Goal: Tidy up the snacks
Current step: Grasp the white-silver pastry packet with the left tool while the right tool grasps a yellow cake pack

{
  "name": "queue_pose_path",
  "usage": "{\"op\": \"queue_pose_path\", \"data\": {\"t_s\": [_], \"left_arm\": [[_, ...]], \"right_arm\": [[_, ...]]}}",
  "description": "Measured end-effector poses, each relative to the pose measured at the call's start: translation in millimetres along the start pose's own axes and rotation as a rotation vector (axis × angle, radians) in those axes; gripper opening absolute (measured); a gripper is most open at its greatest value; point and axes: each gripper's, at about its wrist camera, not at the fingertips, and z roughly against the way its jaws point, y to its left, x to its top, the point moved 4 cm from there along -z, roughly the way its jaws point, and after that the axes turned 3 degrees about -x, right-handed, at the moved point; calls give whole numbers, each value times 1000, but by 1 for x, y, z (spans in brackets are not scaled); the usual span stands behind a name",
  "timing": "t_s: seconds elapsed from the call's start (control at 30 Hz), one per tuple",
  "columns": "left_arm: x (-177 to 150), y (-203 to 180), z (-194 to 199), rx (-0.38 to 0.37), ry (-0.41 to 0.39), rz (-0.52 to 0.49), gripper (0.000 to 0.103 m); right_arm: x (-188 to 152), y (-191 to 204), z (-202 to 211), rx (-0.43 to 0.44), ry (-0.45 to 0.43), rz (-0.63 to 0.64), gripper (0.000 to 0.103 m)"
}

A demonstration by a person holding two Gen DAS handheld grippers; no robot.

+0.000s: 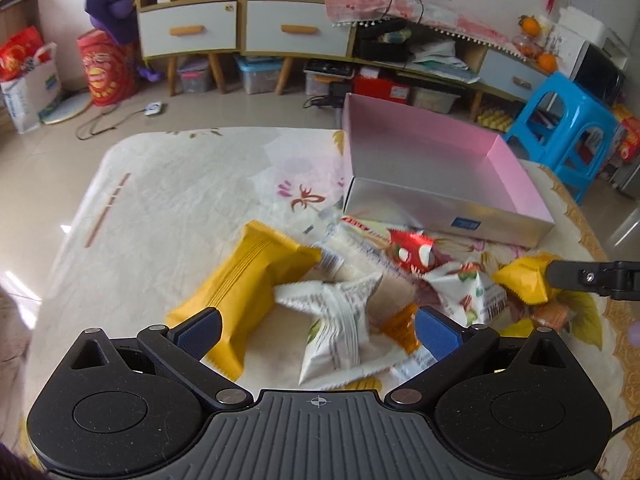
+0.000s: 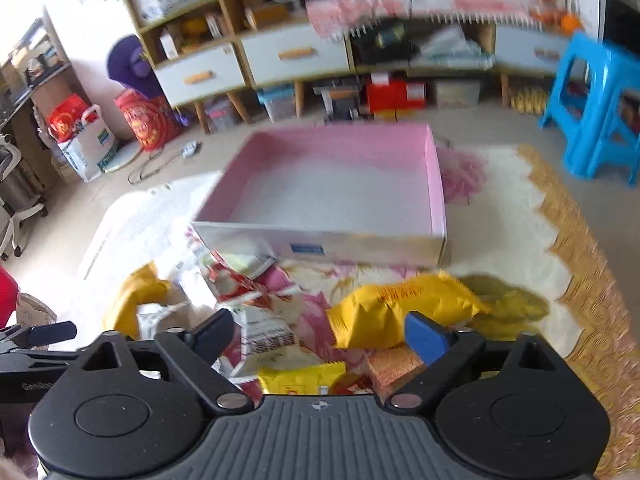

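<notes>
A pile of snack packets lies on the cloth-covered table in front of an empty pink box (image 1: 520, 178) with silver walls. In the left wrist view my left gripper (image 1: 318, 334) is open over a white packet (image 1: 340, 320), with a long yellow packet (image 1: 244, 284) by its left finger. A red packet (image 1: 412, 250) lies nearer the box. In the right wrist view my right gripper (image 2: 320, 338) is open, with a yellow packet (image 2: 396, 308) by its right finger and a white packet (image 2: 264, 334) by its left. The pink box (image 2: 436, 184) stands beyond.
The table carries a floral cloth (image 1: 160, 200) with a gold border (image 2: 592, 280). A blue plastic stool (image 1: 568, 128) stands past the right edge. Cabinets (image 1: 240, 28) with drawers line the far wall, with storage boxes and bags on the floor below.
</notes>
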Motion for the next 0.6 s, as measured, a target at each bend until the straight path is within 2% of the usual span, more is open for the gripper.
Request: {"op": "queue_pose_path", "data": {"t_s": [0.1, 0.23, 0.33, 0.43, 0.5, 0.6], "left_arm": [[5, 4, -11, -39, 2, 19, 100], [5, 6, -23, -100, 27, 63, 94], [2, 2, -33, -108, 57, 70, 85], [-2, -1, -42, -94, 84, 73, 71], [-5, -2, -46, -93, 102, 84, 52], [-9, 0, -51, -80, 118, 103, 43]], "right_arm": [[4, -11, -12, 5, 20, -30, 79], [11, -26, -25, -33, 31, -66, 74], [13, -36, -33, -39, 45, -98, 74], [13, -42, -39, -47, 52, -105, 76], [12, -43, -43, -54, 60, -111, 76], [8, -46, -51, -67, 83, -125, 76]]}}
